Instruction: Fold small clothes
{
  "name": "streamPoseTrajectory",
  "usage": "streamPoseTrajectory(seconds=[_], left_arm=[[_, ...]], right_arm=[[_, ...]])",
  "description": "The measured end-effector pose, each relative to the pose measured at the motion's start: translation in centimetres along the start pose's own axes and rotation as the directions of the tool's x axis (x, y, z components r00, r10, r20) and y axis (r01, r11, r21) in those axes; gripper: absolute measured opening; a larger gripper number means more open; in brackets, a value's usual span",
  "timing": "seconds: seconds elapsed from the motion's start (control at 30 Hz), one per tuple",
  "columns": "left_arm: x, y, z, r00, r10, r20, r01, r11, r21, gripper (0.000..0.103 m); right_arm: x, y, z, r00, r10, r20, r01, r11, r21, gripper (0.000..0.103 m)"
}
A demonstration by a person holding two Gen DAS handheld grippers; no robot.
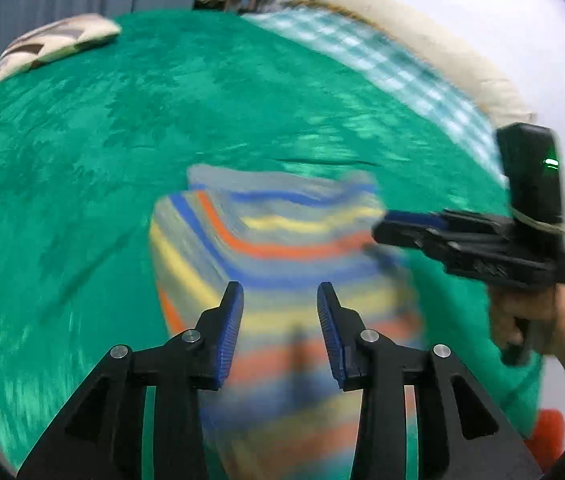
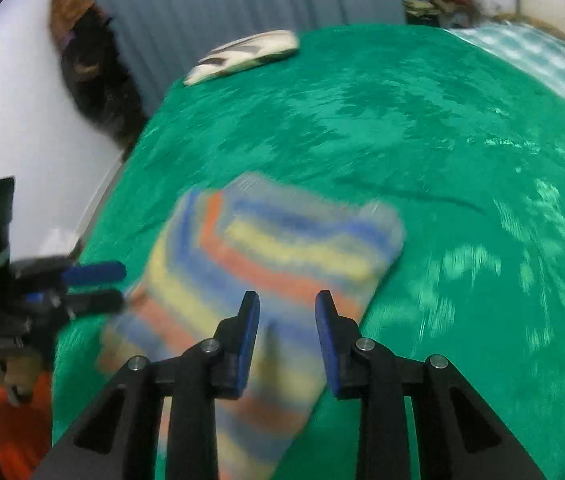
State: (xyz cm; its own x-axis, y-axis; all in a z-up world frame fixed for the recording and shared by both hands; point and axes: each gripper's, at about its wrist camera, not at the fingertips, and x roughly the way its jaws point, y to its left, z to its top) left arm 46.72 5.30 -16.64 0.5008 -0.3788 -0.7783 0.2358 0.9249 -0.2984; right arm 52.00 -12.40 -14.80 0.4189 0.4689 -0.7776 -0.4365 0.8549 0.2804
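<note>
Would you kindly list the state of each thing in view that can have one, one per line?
Striped garment: lying on the green blanket, partly folded, blurred.
Green blanket: spread flat over the bed.
Left gripper: open, nothing between its pads, above the garment.
Right gripper: open, nothing gripped, above the garment.
Patterned cloth: folded, at the blanket's far edge.
Checked cloth: spread along the blanket's far side.

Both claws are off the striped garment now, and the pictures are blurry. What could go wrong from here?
1. The striped garment lies only partly folded on the green blanket; its loose top flap could slip back open.
2. The left claw and right claw hover open close over it, and a finger could snag the cloth.
3. With this blur, a regrasp may miss the edge.
</note>
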Motion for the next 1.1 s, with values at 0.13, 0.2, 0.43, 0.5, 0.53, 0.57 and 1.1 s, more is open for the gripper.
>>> streamPoseTrajectory(seconds=[0.13,0.2,0.43,0.5,0.53,0.57,1.1], left_arm=[[5.0,4.5,1.4,0.996,0.063,-0.060,-0.070,0.990,-0.125,0.026],[3.2,5.0,1.5,0.999,0.026,-0.028,-0.030,0.990,-0.140,0.028],[-5.1,0.7,-5.8,0.999,-0.037,0.021,0.036,0.999,0.028,0.045],[-4.8,0.2,-8.0,1.000,0.012,-0.019,-0.012,0.999,0.030,0.044],[-3.6,0.6,-9.7,0.993,0.089,-0.074,-0.089,0.996,0.012,0.042],[-3.2,1.4,-10.6,0.989,0.107,-0.100,-0.110,0.994,-0.022,0.043],[-18.8,-6.4,-15.3,0.934,0.328,0.142,-0.328,0.944,-0.023,0.092]], right_arm=[[6.9,-2.8,0.4,0.992,-0.065,-0.111,0.073,0.995,0.069,0.025],[6.7,-2.6,0.7,0.996,-0.064,-0.066,0.069,0.994,0.087,0.026],[-2.0,2.5,-3.3,0.998,-0.046,0.034,0.047,0.998,-0.043,0.027],[-3.2,4.5,-6.3,1.000,0.012,0.019,-0.011,0.998,-0.060,0.027],[-3.1,5.3,-7.9,1.000,0.030,-0.005,-0.030,0.998,-0.055,0.027],[-2.2,5.9,-10.1,0.997,0.046,-0.067,-0.049,0.998,-0.042,0.027],[-13.3,13.9,-18.2,0.981,-0.186,0.061,0.179,0.979,0.098,0.075]])
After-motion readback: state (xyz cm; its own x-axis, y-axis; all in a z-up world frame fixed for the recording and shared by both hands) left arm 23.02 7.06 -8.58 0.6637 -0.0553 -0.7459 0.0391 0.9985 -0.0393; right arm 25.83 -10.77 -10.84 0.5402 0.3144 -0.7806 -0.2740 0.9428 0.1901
